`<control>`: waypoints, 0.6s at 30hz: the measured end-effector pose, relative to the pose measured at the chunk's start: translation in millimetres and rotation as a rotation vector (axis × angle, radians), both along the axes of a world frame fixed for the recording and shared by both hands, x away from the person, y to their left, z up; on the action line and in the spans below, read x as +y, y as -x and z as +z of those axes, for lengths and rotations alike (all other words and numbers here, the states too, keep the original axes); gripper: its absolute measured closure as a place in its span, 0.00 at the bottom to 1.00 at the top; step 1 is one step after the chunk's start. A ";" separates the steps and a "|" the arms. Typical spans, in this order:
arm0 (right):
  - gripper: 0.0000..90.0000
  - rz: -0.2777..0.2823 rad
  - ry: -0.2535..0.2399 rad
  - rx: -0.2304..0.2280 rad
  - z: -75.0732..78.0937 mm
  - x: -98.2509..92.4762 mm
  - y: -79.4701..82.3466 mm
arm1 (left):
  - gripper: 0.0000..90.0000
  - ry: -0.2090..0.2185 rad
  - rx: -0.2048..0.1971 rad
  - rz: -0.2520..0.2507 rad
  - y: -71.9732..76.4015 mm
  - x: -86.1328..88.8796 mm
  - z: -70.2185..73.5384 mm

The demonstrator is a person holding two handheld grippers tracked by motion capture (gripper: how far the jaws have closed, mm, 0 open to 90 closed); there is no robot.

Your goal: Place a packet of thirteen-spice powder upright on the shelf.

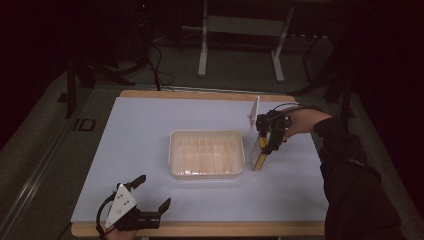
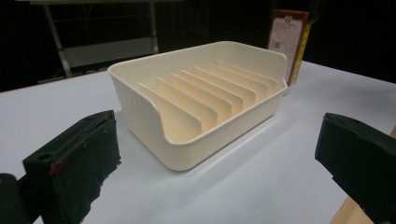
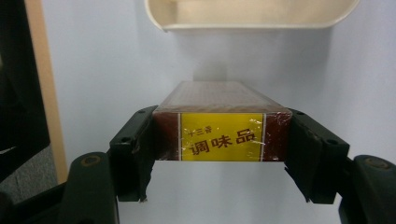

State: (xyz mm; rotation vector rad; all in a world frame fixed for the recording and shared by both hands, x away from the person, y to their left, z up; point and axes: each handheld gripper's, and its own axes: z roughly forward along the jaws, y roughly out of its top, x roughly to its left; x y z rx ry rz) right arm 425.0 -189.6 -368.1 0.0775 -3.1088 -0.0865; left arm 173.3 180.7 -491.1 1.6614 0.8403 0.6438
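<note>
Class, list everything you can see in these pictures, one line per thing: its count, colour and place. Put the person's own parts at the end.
Table: one, pale blue-white top with a wooden edge, centre of the high view.
Rack tray: one, cream plastic with upright dividers, middle of the table.
Box: one, dark red-brown with a yellow label, beside the tray's right end, between the right gripper's fingers.
Frame: one, pale grey metal, on the floor beyond the table.
Left gripper: one, black with a grey plate, near the table's front edge, open.
Right gripper: one, black, closed on the box.
Sleeve: one, dark, at the table's right side.
</note>
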 end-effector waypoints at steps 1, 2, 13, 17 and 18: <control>0.35 0.004 -0.004 -0.003 2.7 0.2 1.4 | 0.00 0.000 0.000 0.001 0.1 0.0 0.1; 0.35 0.006 -0.006 -0.003 5.5 0.0 2.9 | 0.00 0.001 0.000 0.001 0.1 0.0 0.3; 0.36 0.052 -0.043 -0.030 42.5 0.7 18.0 | 0.00 0.005 -0.002 -0.004 0.0 -1.3 0.6; 0.36 0.069 -0.063 -0.042 56.4 2.9 22.9 | 0.00 0.003 -0.003 -0.003 0.2 -0.8 1.0; 0.36 0.069 -0.069 -0.043 59.9 3.6 24.1 | 0.00 0.004 -0.004 -0.004 0.0 -0.9 0.9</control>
